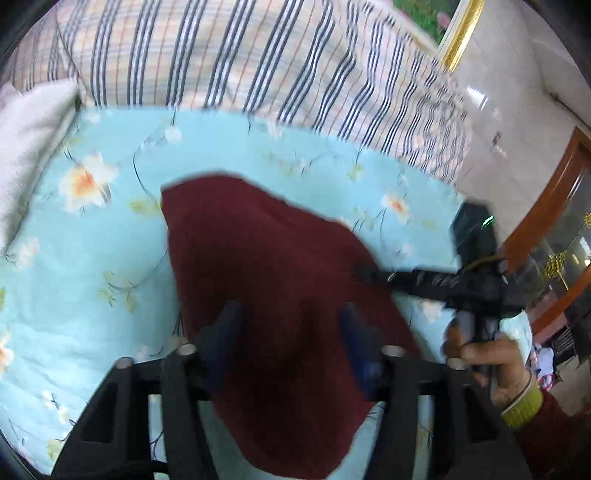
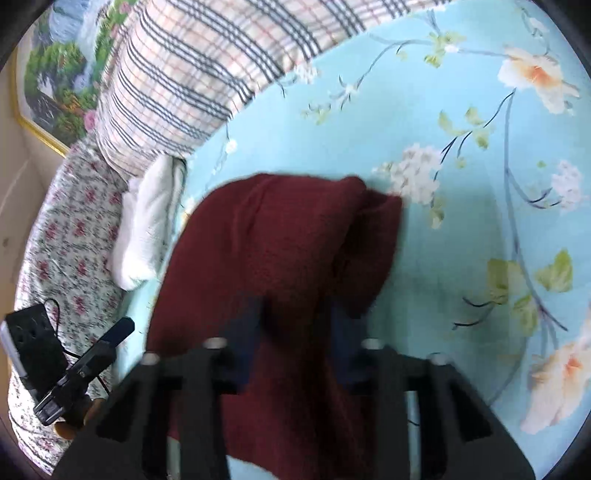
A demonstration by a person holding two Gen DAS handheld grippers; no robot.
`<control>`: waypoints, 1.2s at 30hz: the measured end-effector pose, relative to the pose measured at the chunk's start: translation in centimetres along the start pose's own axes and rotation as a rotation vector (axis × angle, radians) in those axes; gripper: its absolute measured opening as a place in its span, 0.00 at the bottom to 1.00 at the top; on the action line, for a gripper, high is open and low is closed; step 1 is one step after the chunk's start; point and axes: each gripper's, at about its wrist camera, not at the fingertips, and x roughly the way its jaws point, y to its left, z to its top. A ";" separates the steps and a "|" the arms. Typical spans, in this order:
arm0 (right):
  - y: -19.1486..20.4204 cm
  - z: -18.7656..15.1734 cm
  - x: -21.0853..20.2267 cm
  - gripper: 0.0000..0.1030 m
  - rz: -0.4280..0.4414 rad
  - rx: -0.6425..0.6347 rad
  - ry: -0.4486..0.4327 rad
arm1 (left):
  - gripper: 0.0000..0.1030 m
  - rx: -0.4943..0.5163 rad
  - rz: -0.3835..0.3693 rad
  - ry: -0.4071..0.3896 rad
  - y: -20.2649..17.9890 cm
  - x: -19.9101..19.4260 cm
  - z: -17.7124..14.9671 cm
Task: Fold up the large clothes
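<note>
- Presently, left gripper [image 1: 290, 325]: I read the jaws parted over the maroon garment [image 1: 273, 280]; pads' contact w/ cloth unclear.
- Garment lies bunched on the floral sheet [image 1: 92, 258].
- Right gripper [image 2: 295, 321]: grip likewise unclear.
- Step, I judge: mid-fold; next needs edges squared.
- No legible writing.

The dark red garment [image 2: 273, 236] is a coarse, matt knit. The blue flowered sheet [image 1: 92, 266] is smooth printed cloth, the checked quilt [image 1: 221, 55] soft woven cloth. The picture frame [image 1: 461, 33] shines gilt; the wall [image 1: 517, 85] looks glossy.
</note>
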 end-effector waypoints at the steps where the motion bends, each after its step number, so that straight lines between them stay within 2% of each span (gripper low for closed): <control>1: 0.1 0.1 0.1 0.18 -0.004 -0.005 -0.004 | 0.48 0.012 -0.004 -0.002 -0.3 0.2 0.0; 4: 0.7 0.1 -2.7 0.04 -0.003 -0.040 -0.090 | 0.47 0.020 -0.057 0.023 -1.1 1.3 0.1; 6: 0.4 0.3 -3.7 0.04 -0.029 -0.052 -0.117 | 0.44 0.029 -0.052 0.064 -1.2 3.0 -0.3; 8: -1.3 0.3 -2.6 0.04 -0.064 -0.015 -0.074 | 0.43 0.040 -0.029 0.087 -1.7 4.7 -1.0; 11: -2.8 -0.7 -0.1 0.05 -0.121 -0.001 -0.004 | 0.44 0.076 0.010 0.081 -2.8 5.8 -1.6; 14: -3.1 -0.8 -0.7 0.07 -0.138 0.018 -0.029 | 0.44 0.071 0.014 0.086 -2.7 5.5 -1.4; 16: -2.0 -0.4 -2.3 0.10 -0.142 0.012 -0.076 | 0.47 0.049 -0.019 0.079 -2.4 4.1 -1.1; 18: 0.1 0.1 -3.9 0.10 -0.119 -0.034 -0.131 | 0.53 0.021 -0.086 0.058 -1.9 2.3 -0.7; 21: 3.9 1.3 -4.4 0.10 0.024 -0.113 -0.142 | 0.53 0.010 -0.185 0.036 -1.9 0.4 -1.3; 24: 7.0 2.3 -1.2 0.10 0.266 -0.123 -0.034 | 0.53 0.041 -0.189 0.076 -2.3 1.3 -2.8; 25: 8.2 2.5 0.6 0.10 0.318 -0.137 0.018 | 0.53 0.047 -0.180 0.097 -2.3 2.0 -3.4; 29: 10.8 3.1 8.4 0.10 0.322 -0.167 0.183 | 0.52 0.045 -0.146 0.126 -1.9 4.2 -5.1; 30: 10.7 3.4 10.5 0.07 0.275 -0.170 0.211 | 0.52 0.041 -0.138 0.113 -1.8 4.3 -5.2; 31: 10.3 3.4 11.9 0.00 0.231 -0.172 0.225 | 0.52 0.035 -0.139 0.109 -1.7 4.5 -5.1; 32: 9.6 3.5 13.2 0.00 0.202 -0.157 0.231 | 0.52 0.031 -0.142 0.107 -1.6 4.7 -5.1; 34: 6.9 3.6 14.8 0.00 0.198 -0.051 0.199 | 0.51 0.028 -0.143 0.102 -1.6 5.1 -5.2; 36: 6.1 3.6 14.8 0.00 0.214 -0.024 0.172 | 0.51 0.044 -0.123 0.100 -2.0 5.4 -5.3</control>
